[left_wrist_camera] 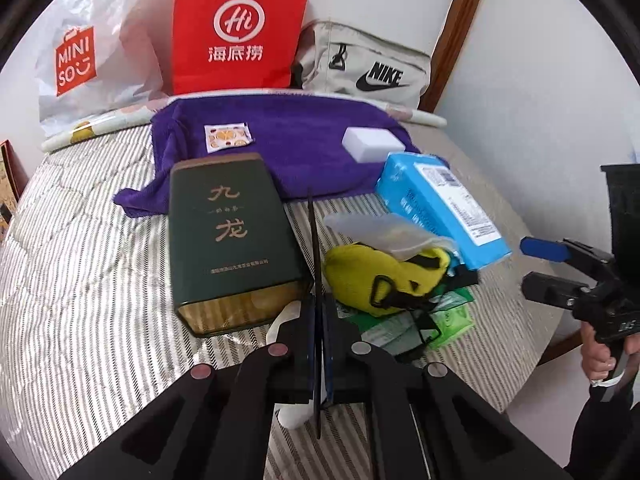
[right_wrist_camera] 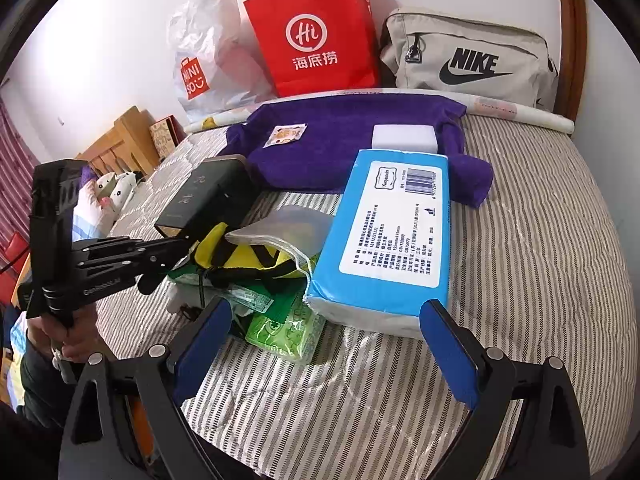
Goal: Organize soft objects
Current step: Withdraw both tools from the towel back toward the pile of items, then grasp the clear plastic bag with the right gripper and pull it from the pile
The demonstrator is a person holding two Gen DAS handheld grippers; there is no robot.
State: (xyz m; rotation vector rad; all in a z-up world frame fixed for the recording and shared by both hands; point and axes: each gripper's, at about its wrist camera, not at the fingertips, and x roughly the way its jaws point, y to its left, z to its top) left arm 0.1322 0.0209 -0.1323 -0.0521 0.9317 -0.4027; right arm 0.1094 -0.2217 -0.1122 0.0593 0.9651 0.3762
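A blue tissue pack lies on the striped bed, leaning on a pile with a yellow pouch with black straps, a clear plastic bag and green packets. My right gripper is open, its blue pads either side of the pack's near end. My left gripper is shut and empty, between a dark green tin and the yellow pouch. A purple towel behind carries a white sponge and a small sachet.
A red paper bag, a white Miniso bag and a grey Nike bag stand along the wall at the back. A rolled patterned sheet lies before them. A wooden frame is at left.
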